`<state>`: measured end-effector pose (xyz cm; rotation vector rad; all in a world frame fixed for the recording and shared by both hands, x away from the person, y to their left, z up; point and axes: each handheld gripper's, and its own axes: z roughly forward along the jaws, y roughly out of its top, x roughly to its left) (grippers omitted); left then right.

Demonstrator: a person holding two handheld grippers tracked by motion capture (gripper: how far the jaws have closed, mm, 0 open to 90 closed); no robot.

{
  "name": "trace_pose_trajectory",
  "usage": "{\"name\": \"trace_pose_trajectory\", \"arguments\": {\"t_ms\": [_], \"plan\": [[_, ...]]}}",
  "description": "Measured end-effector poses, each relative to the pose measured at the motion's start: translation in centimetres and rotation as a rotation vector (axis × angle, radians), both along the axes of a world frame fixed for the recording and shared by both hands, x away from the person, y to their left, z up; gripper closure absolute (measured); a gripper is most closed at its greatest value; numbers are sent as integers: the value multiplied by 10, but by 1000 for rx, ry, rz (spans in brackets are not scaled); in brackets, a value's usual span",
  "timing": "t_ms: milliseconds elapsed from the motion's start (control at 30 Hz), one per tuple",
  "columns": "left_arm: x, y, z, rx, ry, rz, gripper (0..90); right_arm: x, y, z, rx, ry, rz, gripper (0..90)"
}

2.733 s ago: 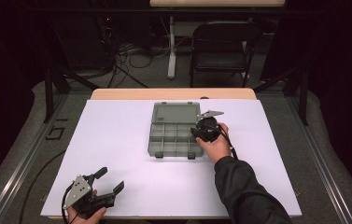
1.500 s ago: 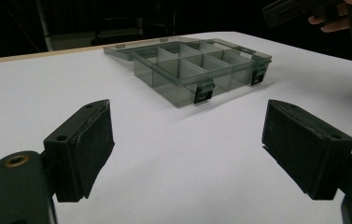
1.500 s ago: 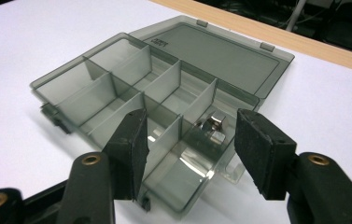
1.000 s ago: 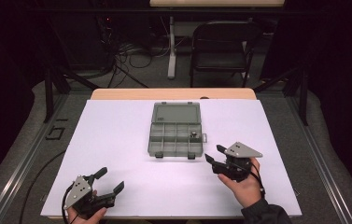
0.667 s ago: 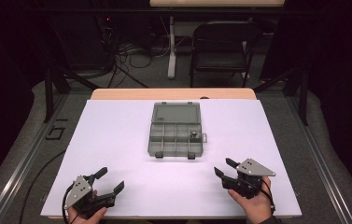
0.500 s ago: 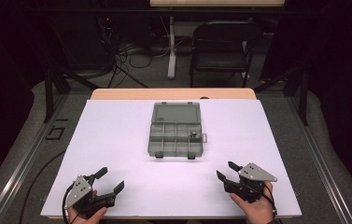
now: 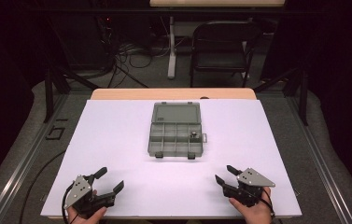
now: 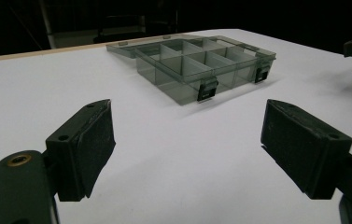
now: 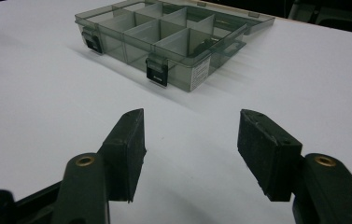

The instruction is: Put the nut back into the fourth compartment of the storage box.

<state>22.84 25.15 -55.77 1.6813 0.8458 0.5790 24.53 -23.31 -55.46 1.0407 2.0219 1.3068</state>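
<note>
My right gripper (image 7: 226, 173) has come back from the organizer box (image 7: 176, 135) to the lower right of the high view, near the white table (image 7: 117, 135) edge, jaws just opening wider, empty. My left gripper (image 7: 109, 181) waits lower left, wide apart, empty. Bare white room between. A small dark item (image 7: 193, 136) in a right compartment is hard to make out.
</note>
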Motion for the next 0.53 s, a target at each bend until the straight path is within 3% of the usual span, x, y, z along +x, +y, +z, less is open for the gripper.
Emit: {"name": "trace_pose_trajectory", "arguments": {"t_ms": [400,533], "plan": [[2,0,0,3,8,-2,175,0,1,-3,3,0,2,413],[2,1,0,-2,7,4,175,-1,-2,-1,13,-26,-5,384]]}}
